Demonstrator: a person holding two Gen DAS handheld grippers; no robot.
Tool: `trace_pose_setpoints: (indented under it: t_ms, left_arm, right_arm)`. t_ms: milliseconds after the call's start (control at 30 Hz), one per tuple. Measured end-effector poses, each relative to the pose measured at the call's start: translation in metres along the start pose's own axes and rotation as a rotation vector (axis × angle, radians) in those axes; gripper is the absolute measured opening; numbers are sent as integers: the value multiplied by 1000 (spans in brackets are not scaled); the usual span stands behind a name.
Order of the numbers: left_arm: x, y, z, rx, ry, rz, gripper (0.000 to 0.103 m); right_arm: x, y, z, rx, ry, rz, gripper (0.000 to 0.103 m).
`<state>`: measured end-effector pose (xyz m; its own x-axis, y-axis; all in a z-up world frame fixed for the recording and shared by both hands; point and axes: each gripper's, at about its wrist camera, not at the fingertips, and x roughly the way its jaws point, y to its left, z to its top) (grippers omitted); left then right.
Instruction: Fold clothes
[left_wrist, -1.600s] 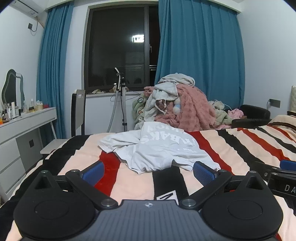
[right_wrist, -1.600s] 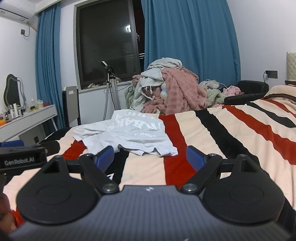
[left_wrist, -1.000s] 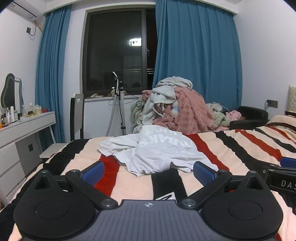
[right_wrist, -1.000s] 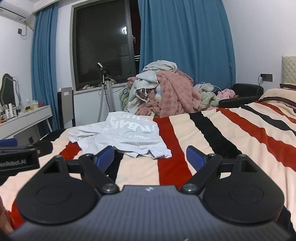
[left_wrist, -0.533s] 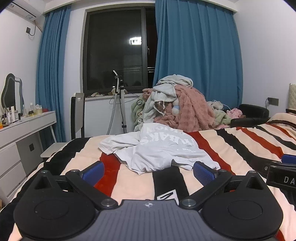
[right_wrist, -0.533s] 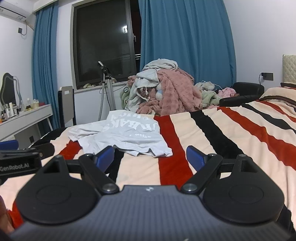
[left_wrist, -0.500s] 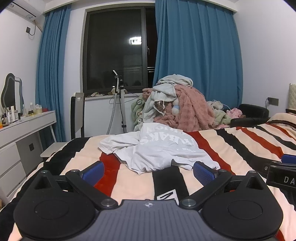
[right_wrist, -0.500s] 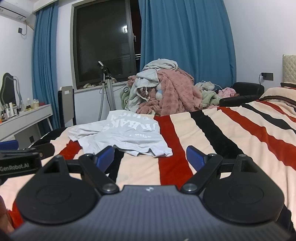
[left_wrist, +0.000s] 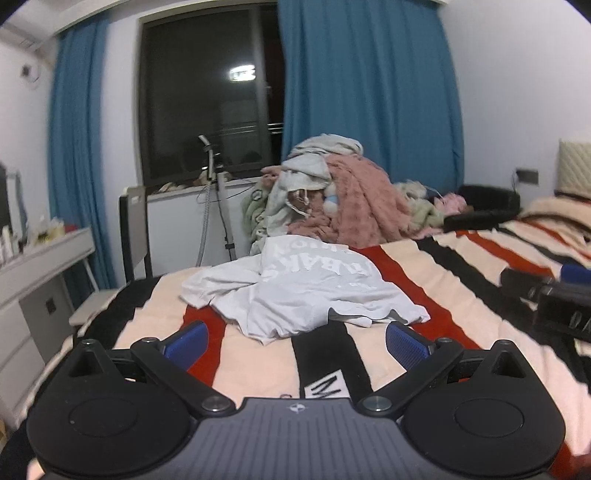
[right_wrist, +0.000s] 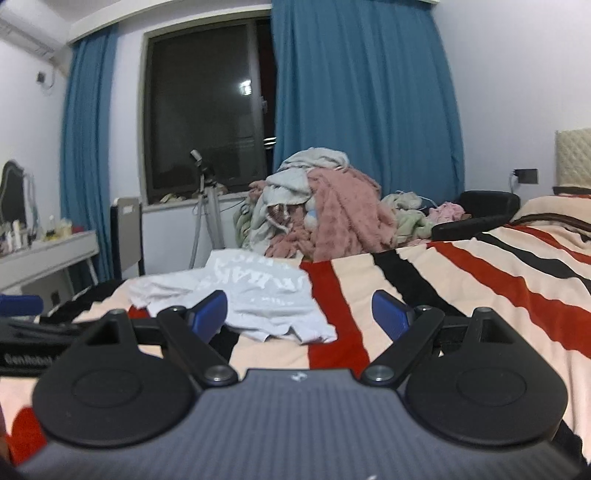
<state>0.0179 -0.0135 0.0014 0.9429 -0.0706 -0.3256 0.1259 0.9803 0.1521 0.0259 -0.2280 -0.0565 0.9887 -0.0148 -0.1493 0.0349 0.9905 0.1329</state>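
Left wrist view: left gripper (left_wrist: 295, 341) spread wide, empty, below the crumpled white T-shirt (left_wrist: 306, 291) at frame centre; right gripper (right_wrist: 299, 314) likewise spread, empty, T-shirt centre-left.

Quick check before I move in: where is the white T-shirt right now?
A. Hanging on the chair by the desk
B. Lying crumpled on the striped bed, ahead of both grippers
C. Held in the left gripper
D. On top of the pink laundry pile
B: the T-shirt lies rumpled on the bed, beyond the left gripper and right gripper, both open and empty.
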Motion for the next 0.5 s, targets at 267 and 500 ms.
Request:
trace_pose_setpoints:
  t_ms: [267, 500]
  left_arm:
    - [68, -20, 19, 171, 30, -118, 103]
    - [179, -51, -17, 237, 57, -117, 101]
  right_arm:
    - [42, -18, 57, 109, 43, -16, 87]
    - [117, -33, 27, 164, 191, -46, 87]
